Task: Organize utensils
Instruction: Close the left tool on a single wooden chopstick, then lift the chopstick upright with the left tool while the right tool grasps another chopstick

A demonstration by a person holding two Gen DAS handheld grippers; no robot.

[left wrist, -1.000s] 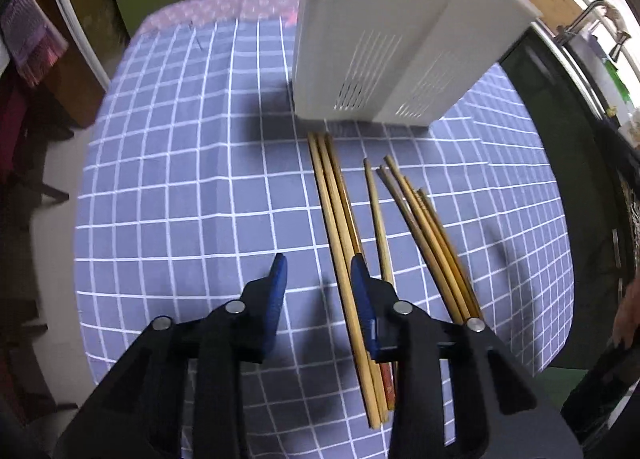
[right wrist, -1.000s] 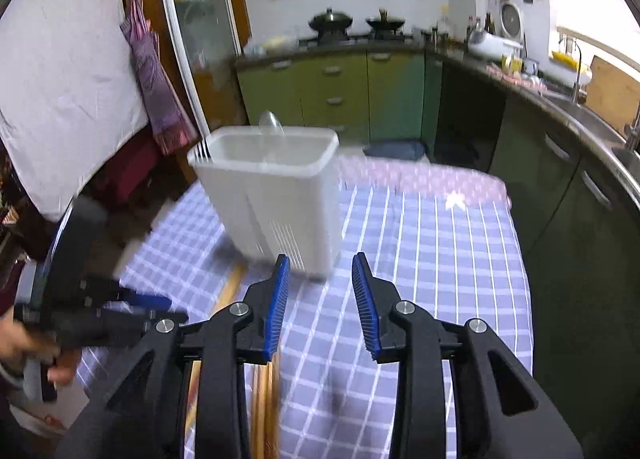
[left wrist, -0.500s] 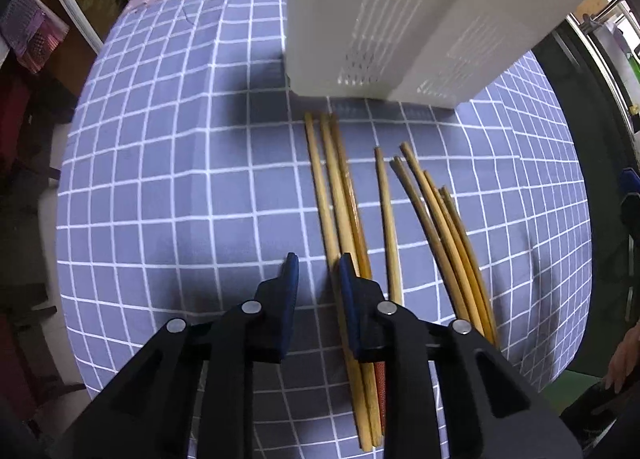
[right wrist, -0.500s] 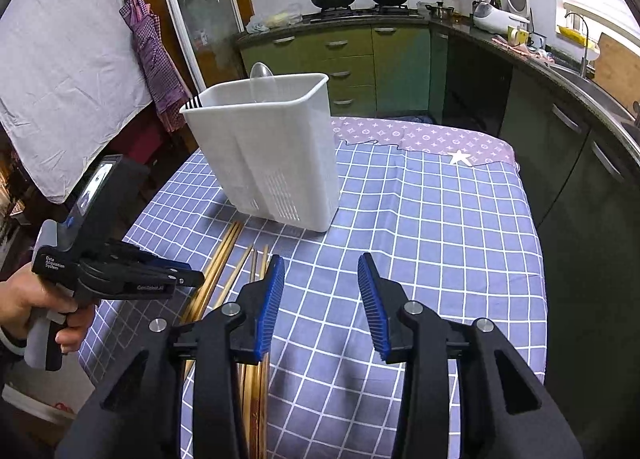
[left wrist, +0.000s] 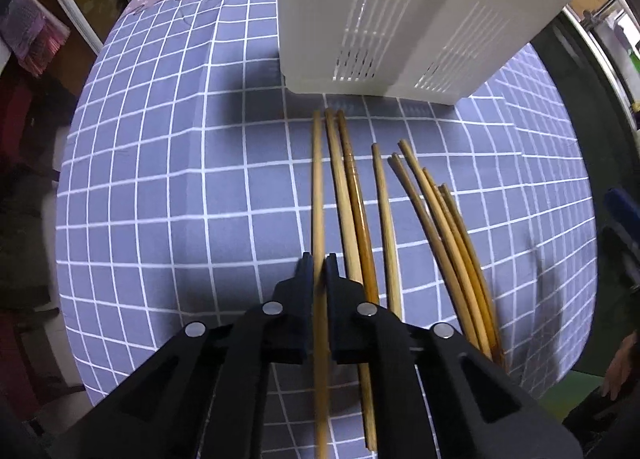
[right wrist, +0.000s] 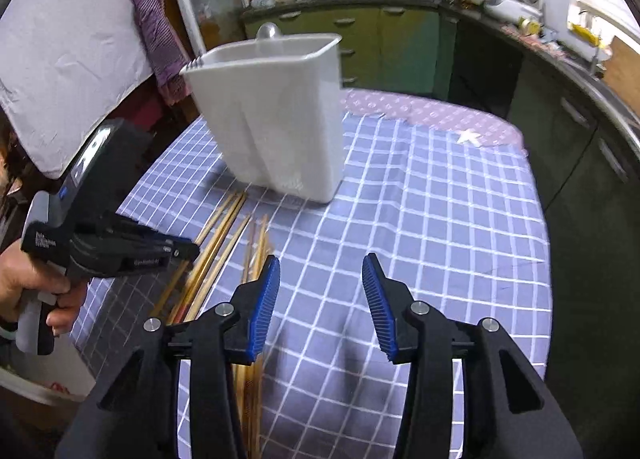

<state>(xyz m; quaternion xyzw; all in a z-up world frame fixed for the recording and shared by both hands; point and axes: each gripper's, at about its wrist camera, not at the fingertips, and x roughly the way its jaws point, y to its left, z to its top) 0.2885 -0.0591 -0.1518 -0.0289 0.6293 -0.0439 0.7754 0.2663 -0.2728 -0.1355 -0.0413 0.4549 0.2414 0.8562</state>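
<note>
Several wooden chopsticks (left wrist: 440, 227) lie side by side on the blue checked tablecloth (left wrist: 180, 179), in front of a white slotted utensil holder (left wrist: 400, 19). My left gripper (left wrist: 319, 263) points steeply down and is shut on the leftmost chopstick (left wrist: 318, 187), which runs on between its fingers. In the right wrist view the left gripper (right wrist: 188, 249) is at the left over the chopsticks (right wrist: 224, 235), held by a hand (right wrist: 24, 283). My right gripper (right wrist: 320, 279) hangs over bare cloth to the right of them. Its jaws are opening, with nothing between them.
The holder (right wrist: 276, 119) stands upright mid-table with a spoon (right wrist: 269, 30) sticking out of it. Green kitchen cabinets (right wrist: 380, 43) and a stove with pans run along the back. A dark counter (right wrist: 580, 107) borders the table on the right. The table edge is close at the left.
The left gripper came down over the leftmost chopstick and closed on it. The right gripper sank, tipped further down toward the table, and its jaws widened.
</note>
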